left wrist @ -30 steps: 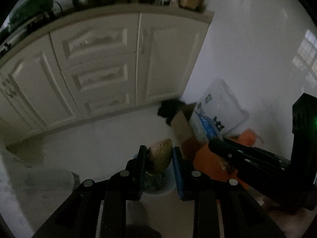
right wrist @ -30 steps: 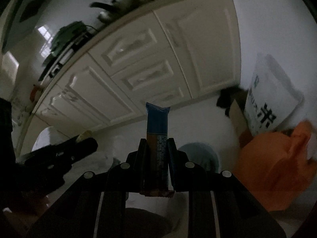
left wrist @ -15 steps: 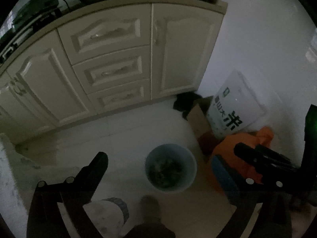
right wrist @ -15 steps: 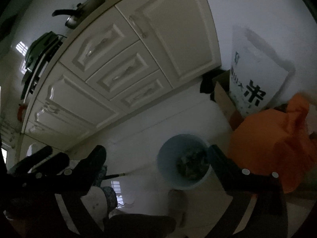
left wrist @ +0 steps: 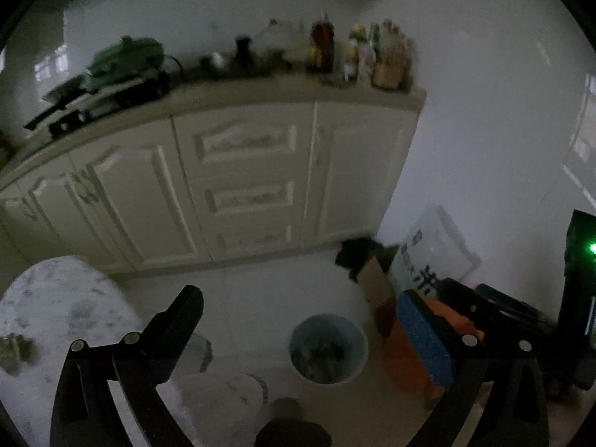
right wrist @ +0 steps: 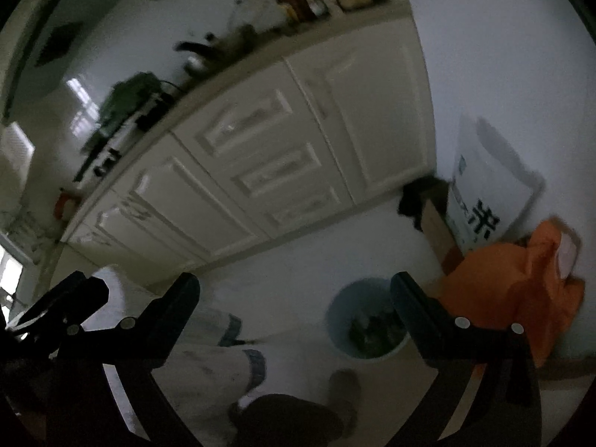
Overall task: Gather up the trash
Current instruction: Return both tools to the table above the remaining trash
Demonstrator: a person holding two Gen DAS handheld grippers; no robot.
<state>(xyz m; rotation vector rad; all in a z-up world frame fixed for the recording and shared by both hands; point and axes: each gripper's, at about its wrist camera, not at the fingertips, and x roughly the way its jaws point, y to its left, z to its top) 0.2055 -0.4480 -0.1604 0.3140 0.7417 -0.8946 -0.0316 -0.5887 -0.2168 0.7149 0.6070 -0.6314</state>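
Note:
A pale blue bin (left wrist: pixel 328 348) (right wrist: pixel 367 320) stands on the white floor with dark trash heaped inside. My left gripper (left wrist: pixel 300 309) hangs above it, wide open with nothing between its fingers. My right gripper (right wrist: pixel 294 290) is wide open too and holds nothing; the bin shows just inside its right finger (right wrist: pixel 413 309). In the left wrist view the right gripper's black body (left wrist: pixel 514 313) reaches in from the right. A small crumpled scrap (left wrist: pixel 13 348) lies on the marbled tabletop (left wrist: pixel 56 309) at the far left.
Cream cabinets (left wrist: pixel 242 193) with a cluttered counter run along the back. A white rice sack (right wrist: pixel 484 193), a cardboard box (left wrist: pixel 376 298) and an orange bag (right wrist: pixel 521 290) crowd the right corner. A person's trouser leg (right wrist: pixel 223 365) and shoes are below.
Both grippers opened wide: the brown lump left the left one, the blue wrapper left the right one. Both then rose and drew back, so the counter top came into view.

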